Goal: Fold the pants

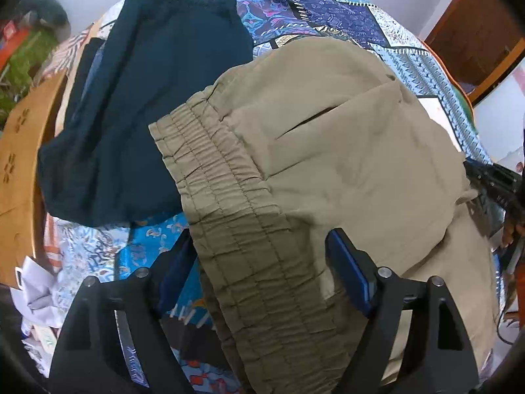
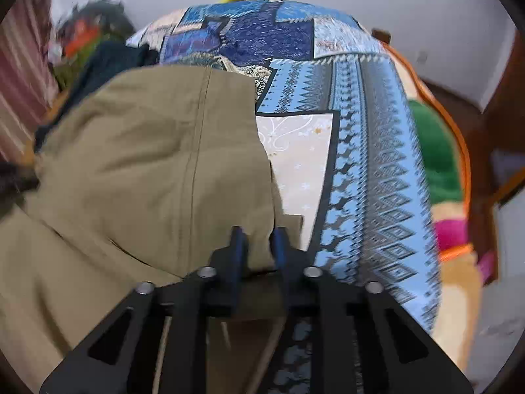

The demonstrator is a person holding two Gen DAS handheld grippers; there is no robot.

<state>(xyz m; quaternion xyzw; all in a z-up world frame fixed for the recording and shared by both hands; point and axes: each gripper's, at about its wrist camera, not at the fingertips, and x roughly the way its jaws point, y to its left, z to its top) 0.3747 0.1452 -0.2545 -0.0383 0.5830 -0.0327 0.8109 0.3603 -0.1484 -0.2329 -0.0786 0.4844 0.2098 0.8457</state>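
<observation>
Blurring in the right wrist view softens everything at the frame edges; the heap of coloured items at upper left cannot be identified there. The khaki pants (image 1: 328,151) lie on a bed under a patterned blue bedspread (image 1: 328,10); their lower legs run out of frame in both views, so the full layout cannot be read. The left tongs (image 1: 262,256) stand wide apart, straddling the gathered elastic waistband (image 1: 223,197); the left finger is mostly hidden behind the fabric; the right pad rests against the cloth. The right tongs (image 2: 259,246) are nearly closed on an edge of the pants (image 2: 147,151), with a fold of khaki cloth pinched between the blue pads (image 2: 238,246). A dark teal garment (image 1: 147,98) lies beside the pants, its near edge tucked under the waistband. A wooden headboard (image 1: 19,151) borders the bed at left; a brown wooden door (image 1: 475,32) stands at upper right; no containers are identifiable.
</observation>
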